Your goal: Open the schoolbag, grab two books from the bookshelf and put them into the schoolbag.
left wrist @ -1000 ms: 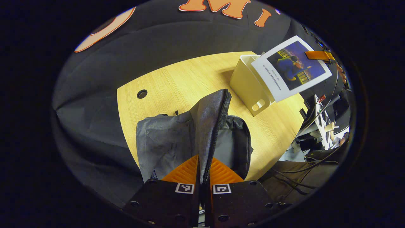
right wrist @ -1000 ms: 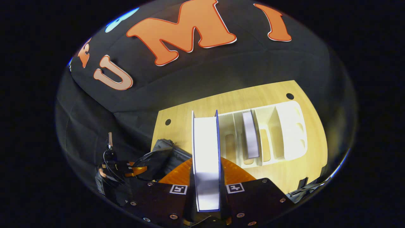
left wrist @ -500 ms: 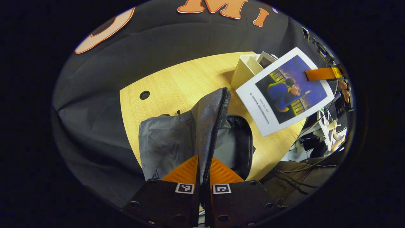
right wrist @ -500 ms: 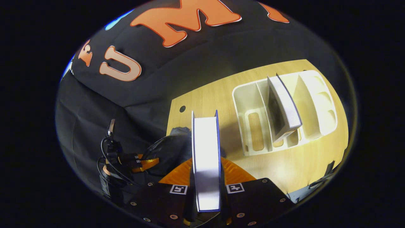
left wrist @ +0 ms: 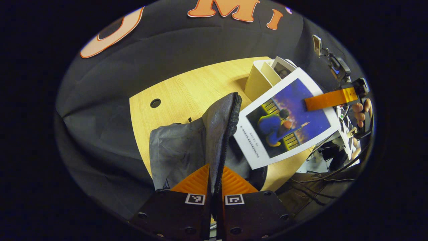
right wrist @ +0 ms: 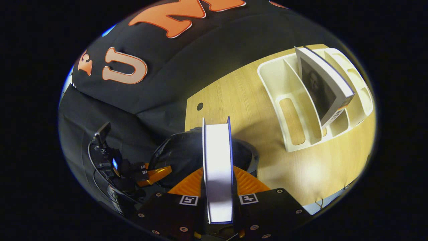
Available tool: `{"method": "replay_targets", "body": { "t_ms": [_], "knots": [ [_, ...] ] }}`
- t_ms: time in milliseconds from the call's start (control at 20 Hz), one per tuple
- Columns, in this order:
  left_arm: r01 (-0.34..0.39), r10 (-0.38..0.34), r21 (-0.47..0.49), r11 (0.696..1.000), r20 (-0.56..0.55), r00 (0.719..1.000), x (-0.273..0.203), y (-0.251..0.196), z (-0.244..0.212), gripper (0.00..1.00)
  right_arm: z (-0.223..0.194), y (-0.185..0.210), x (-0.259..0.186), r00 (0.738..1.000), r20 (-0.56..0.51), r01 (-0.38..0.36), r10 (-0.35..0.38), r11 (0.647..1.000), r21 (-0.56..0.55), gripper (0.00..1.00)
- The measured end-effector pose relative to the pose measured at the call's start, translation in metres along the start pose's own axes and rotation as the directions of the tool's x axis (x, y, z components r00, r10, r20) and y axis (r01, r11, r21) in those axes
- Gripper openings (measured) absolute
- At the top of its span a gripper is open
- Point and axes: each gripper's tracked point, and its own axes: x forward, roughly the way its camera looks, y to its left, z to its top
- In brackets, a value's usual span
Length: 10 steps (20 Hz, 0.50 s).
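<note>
Left gripper (left wrist: 214, 187) is clenching the zipper edge of the schoolbag flap (left wrist: 222, 130), both jaws pressing on the fabric, and lifting it upright. Reason: that is propping the mouth of the schoolbag (left wrist: 180, 150) open so a book can drop in without snagging on the flap. The bag itself is sitting on the near corner of the desk (left wrist: 187, 90), slumped grey cloth to the left of the flap, dark opening to the right.

Right gripper (right wrist: 218, 187) is grasping the first book (right wrist: 217, 157) by its fore edge, jaws squeezing both covers, page block facing me. In the left gripper view that same book (left wrist: 287, 120) is hanging cover-out, tilted, with its lower corner just above the bag opening and one finger of the right gripper (left wrist: 329, 99) lying across the cover. I'm holding it edge-on so the thin side leads into the slot.

In the right gripper view the bag mouth (right wrist: 200, 150) is lying directly behind and under the book, with the left gripper (right wrist: 150, 174) off to the lower left holding the flap.

Bookshelf (right wrist: 311, 100) is a pale divider rack on the desk, well apart from the bag. The second book (right wrist: 326, 87) is leaning in one of its middle slots, not yet taken.

My read: first book is at the insertion stage, roughly halfway through the task. Next move needs a straight descent into the opening. Risk is the book's corner catching the zipper rim or the flap slipping out of the left jaws.
</note>
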Motion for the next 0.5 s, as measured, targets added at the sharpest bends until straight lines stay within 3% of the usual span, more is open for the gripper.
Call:
{"method": "replay_targets", "body": {
  "t_ms": [500],
  "knots": [
    [0.025, -0.023, -0.031, 0.999, 0.052, 0.998, -0.006, -0.004, 0.0, 0.08, -0.032, 0.021, 0.073, 0.989, 0.024, -0.148, 0.146, 0.976, 0.162, 0.3]
  ]
}}
